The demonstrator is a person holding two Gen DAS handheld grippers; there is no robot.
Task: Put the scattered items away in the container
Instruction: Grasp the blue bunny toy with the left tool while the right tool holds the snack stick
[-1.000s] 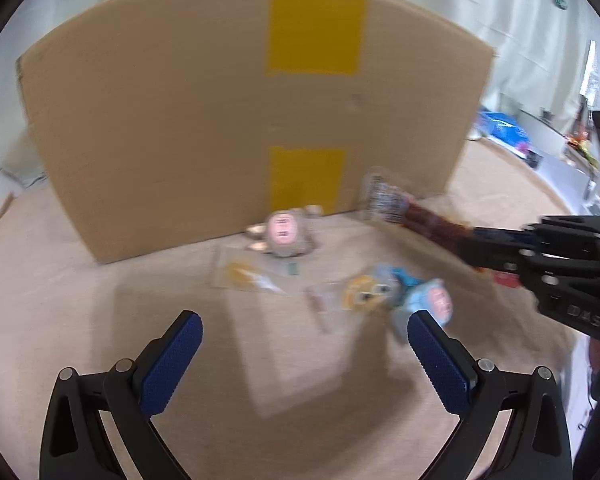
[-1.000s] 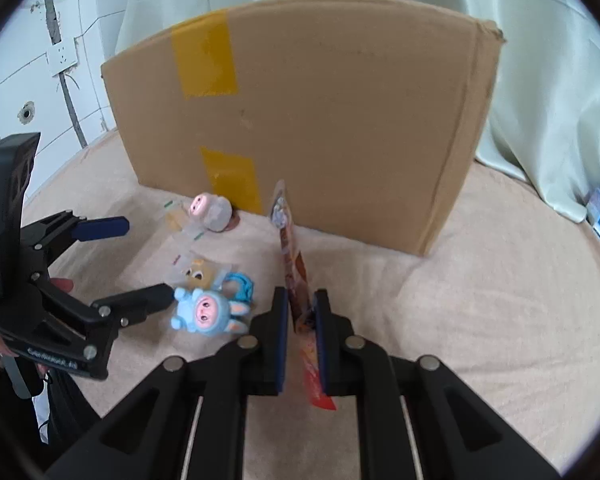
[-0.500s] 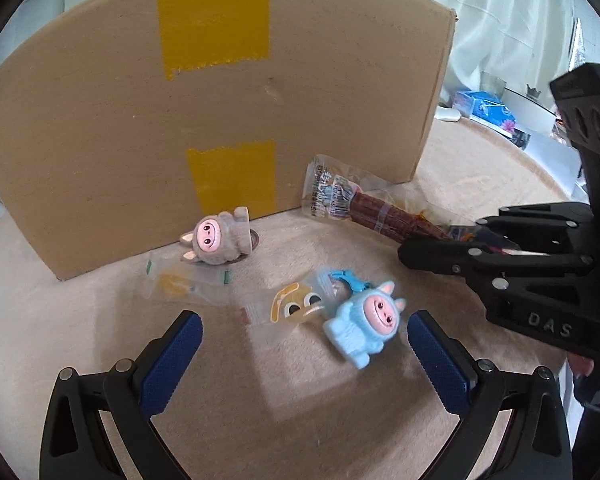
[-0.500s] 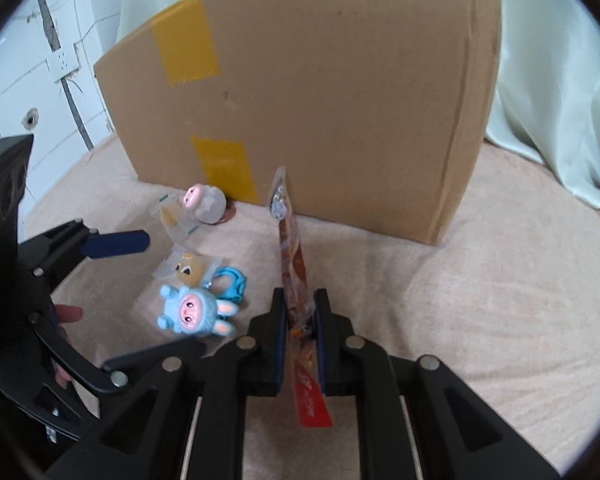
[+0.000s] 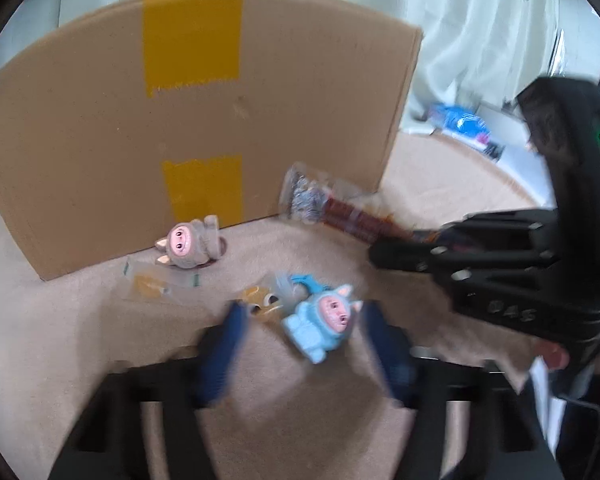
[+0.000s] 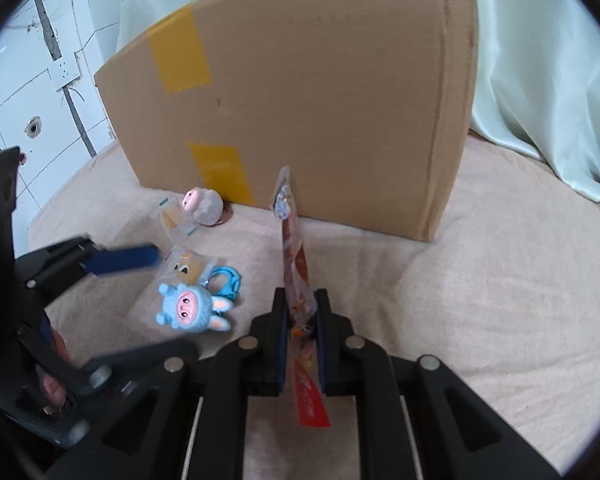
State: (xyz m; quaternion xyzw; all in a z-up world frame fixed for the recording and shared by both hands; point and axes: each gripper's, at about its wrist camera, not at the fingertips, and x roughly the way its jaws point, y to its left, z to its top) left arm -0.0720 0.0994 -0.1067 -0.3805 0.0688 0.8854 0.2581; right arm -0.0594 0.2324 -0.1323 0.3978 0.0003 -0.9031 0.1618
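Observation:
A tall cardboard box [image 5: 203,120] with yellow tape stands on a beige cloth; it also shows in the right wrist view [image 6: 320,112]. My right gripper [image 6: 302,304] is shut on a long snack packet [image 6: 293,256] and holds it upright; the packet also shows in the left wrist view [image 5: 340,212]. My left gripper [image 5: 304,320] is open, its blurred fingers on either side of a blue bunny toy [image 5: 324,324], which also shows in the right wrist view [image 6: 191,308]. A grey pig toy [image 5: 187,242] lies by the box.
A clear bag with an orange bear [image 6: 185,266] and a blue ring [image 6: 225,280] lie by the bunny. Another small clear bag [image 5: 155,284] lies near the pig toy. A pale curtain [image 6: 540,60] hangs behind the box. Blue packs [image 5: 460,124] lie far right.
My left gripper has moved in on the blue bunny and its fingers have narrowed around it. The right gripper still holds the snack packet, now closer to the box.

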